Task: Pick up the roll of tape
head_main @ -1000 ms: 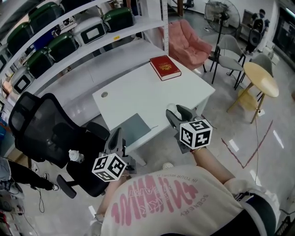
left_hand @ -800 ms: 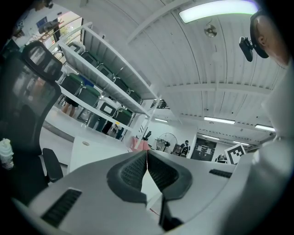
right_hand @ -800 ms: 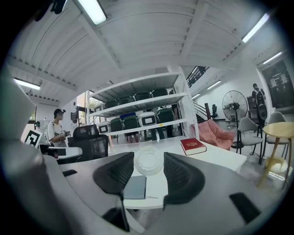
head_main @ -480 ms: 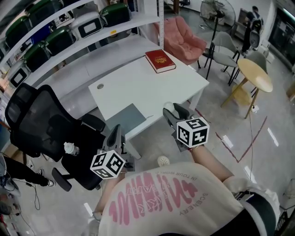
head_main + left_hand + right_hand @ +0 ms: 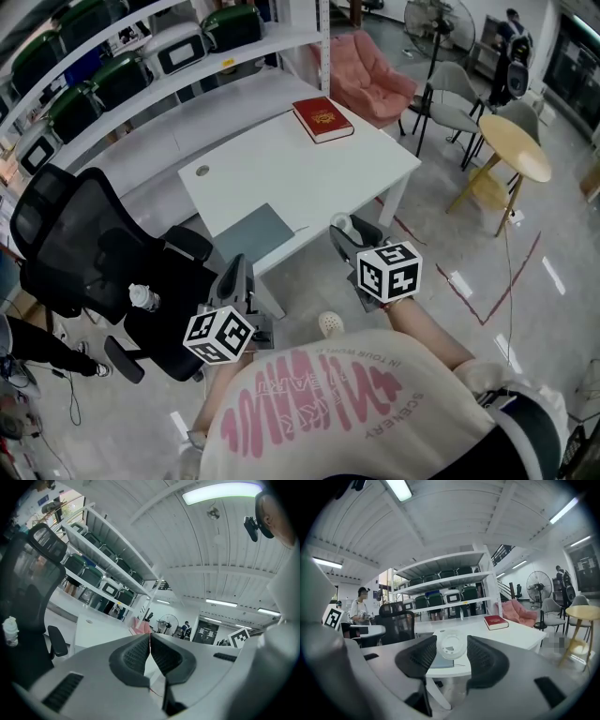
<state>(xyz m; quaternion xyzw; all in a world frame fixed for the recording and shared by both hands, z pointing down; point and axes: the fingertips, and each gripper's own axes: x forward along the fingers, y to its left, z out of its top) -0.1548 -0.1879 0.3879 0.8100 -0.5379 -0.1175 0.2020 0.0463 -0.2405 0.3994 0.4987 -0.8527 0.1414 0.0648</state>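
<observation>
The white roll of tape (image 5: 453,645) sits between the pads of my right gripper (image 5: 452,656), which is shut on it. In the head view the tape (image 5: 340,223) shows at the tips of the right gripper (image 5: 349,234), held in the air just off the front edge of the white desk (image 5: 281,169). My left gripper (image 5: 236,270) hangs lower left, beside the desk's front edge. In the left gripper view the left gripper (image 5: 150,654) has its pads pressed together with nothing between them.
A red book (image 5: 322,118) lies at the desk's far corner and a grey mat (image 5: 250,234) at its front edge. A black office chair (image 5: 84,253) with a bottle (image 5: 141,297) stands left. Shelves with cases run behind; a pink armchair (image 5: 375,80) and round wooden table (image 5: 524,155) stand right.
Both grippers have drawn back from the desk, the right one carrying the tape from over the desk's edge out past it. The jaws have not changed.
</observation>
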